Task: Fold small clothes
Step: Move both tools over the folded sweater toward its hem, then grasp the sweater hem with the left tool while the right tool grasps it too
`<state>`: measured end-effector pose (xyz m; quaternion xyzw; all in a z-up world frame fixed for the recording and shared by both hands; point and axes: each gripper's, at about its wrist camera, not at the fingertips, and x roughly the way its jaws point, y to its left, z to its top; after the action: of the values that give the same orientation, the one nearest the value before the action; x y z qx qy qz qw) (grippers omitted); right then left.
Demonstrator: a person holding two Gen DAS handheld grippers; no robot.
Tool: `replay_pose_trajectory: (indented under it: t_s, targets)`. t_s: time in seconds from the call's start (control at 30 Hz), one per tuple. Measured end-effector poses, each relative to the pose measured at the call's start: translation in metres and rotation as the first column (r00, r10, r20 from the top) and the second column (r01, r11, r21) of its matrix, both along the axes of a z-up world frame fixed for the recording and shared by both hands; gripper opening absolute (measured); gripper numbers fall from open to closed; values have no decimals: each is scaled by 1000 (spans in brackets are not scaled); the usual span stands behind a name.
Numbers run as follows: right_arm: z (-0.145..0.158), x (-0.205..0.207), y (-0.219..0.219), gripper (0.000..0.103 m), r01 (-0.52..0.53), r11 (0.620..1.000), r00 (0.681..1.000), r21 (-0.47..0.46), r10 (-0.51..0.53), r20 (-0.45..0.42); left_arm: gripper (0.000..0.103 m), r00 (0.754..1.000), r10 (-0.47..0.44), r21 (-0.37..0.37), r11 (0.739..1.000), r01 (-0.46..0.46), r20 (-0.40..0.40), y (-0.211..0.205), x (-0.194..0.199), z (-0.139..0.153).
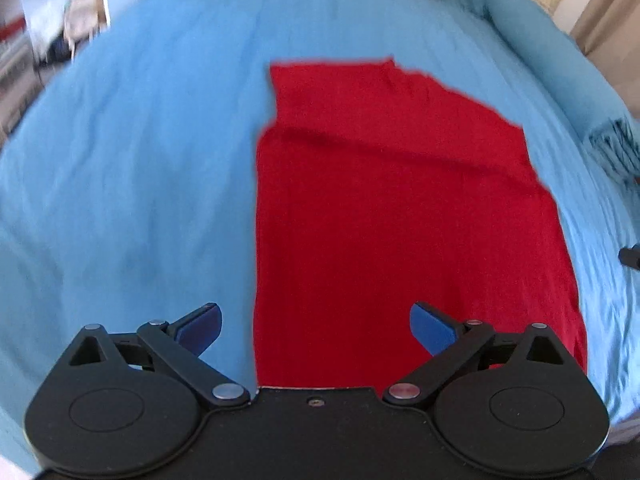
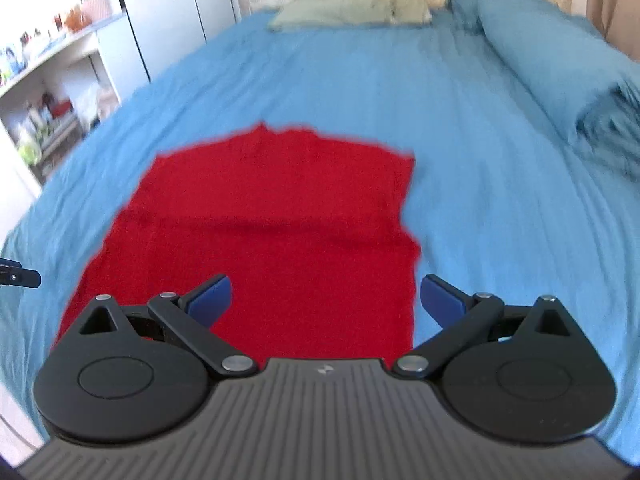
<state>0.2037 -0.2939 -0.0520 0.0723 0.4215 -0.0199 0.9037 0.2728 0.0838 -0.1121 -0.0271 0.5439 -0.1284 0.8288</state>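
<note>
A red garment point(image 1: 400, 208) lies flat on the blue bedsheet point(image 1: 140, 160), with a fold ridge running across its far part. My left gripper point(image 1: 316, 330) hovers open above the garment's near left edge, nothing between its blue pads point(image 1: 202, 328). In the right wrist view the same red garment point(image 2: 272, 236) spreads ahead, and my right gripper point(image 2: 326, 300) hangs open over its near right edge, holding nothing. A black tip of the right gripper point(image 1: 631, 257) shows at the right border of the left view, and the left gripper's tip point(image 2: 18, 276) at the left border of the right view.
A pale green pillow point(image 2: 352, 10) and a blue pillow point(image 2: 540, 52) lie at the head of the bed. A folded blue fringed blanket point(image 2: 612, 132) sits at the right side. White shelves with clutter point(image 2: 48, 80) stand left of the bed.
</note>
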Motion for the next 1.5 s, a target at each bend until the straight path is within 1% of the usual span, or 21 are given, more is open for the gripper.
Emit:
replay_pose_trajectory:
  t_s: [0.07,0.2,0.27,0.33,0.37,0.4,0.5,0.6,0.63,0.67,0.8,0.9,1.07,1.17,1.23,1.27,1.3,1.37,1.4,1.47,1.5]
  targets:
    - [-14,-22,2,103,8,1000,997,14,-7,-75,97,999,2,-7,1000,-2,-54,8,-13,-13]
    - [-46,-53,7,103,34,999,978,32,-27,-208,81,985,0,-42,999,-7,-173,16,-37,-39]
    - [-58,-66,7,103,44,998,967,36,-33,-254,76,977,-16,-52,999,5,-211,16,-43,-47]
    - [-70,-75,9,103,46,998,954,32,-35,-296,67,972,-17,-35,999,9,-235,15,-50,-57]
    - [-77,-80,10,103,43,999,946,29,-32,-321,66,969,-12,-38,999,3,-247,16,-51,-60]
    - [-83,-85,10,97,40,999,939,27,-28,-344,64,967,-8,-45,999,-3,-257,16,-53,-64]
    - [-97,-95,10,89,39,999,916,35,-21,-402,62,968,-5,-39,999,-5,-251,14,-56,-67]
    - [-101,-102,5,89,55,997,903,50,-28,-429,56,968,-3,-44,999,-9,-251,16,-57,-69]
    - [-102,-103,4,89,60,997,899,52,-31,-436,49,968,-4,-45,999,-7,-252,15,-57,-70]
    - [-103,-104,4,87,67,996,897,55,-36,-440,47,968,-7,-45,999,-5,-252,17,-57,-70]
    - [-104,-106,3,83,117,990,890,76,-70,-451,28,968,-25,-53,998,12,-248,15,-57,-68]
    - [-104,-107,1,79,152,985,883,83,-98,-459,24,968,-32,-44,999,22,-248,9,-55,-69]
    - [-105,-109,1,75,172,982,878,83,-115,-465,20,965,-12,-54,999,-2,-260,5,-48,-74]
    - [-104,-108,1,72,178,981,876,82,-120,-467,14,965,-11,-44,999,-1,-261,7,-47,-75]
    - [-104,-107,0,69,187,979,874,81,-128,-468,9,966,-13,-33,999,5,-260,4,-45,-76]
    - [-104,-107,0,64,189,979,874,80,-130,-469,8,966,-12,-28,1000,5,-257,-2,-43,-77]
    - [-104,-107,1,53,186,979,874,77,-129,-469,7,967,-14,-22,1000,9,-256,-3,-43,-77]
    - [-103,-104,5,42,172,983,874,70,-119,-471,6,968,-18,-10,1000,16,-249,-7,-43,-76]
    - [-102,-104,6,31,164,984,875,72,-111,-471,5,969,-20,-5,1000,19,-246,-8,-44,-75]
    - [-102,-101,10,21,140,987,877,77,-88,-472,5,970,-15,-5,1000,14,-243,-7,-45,-72]
    - [-100,-100,13,21,127,989,879,73,-78,-470,5,969,-9,-8,1000,7,-245,-5,-46,-70]
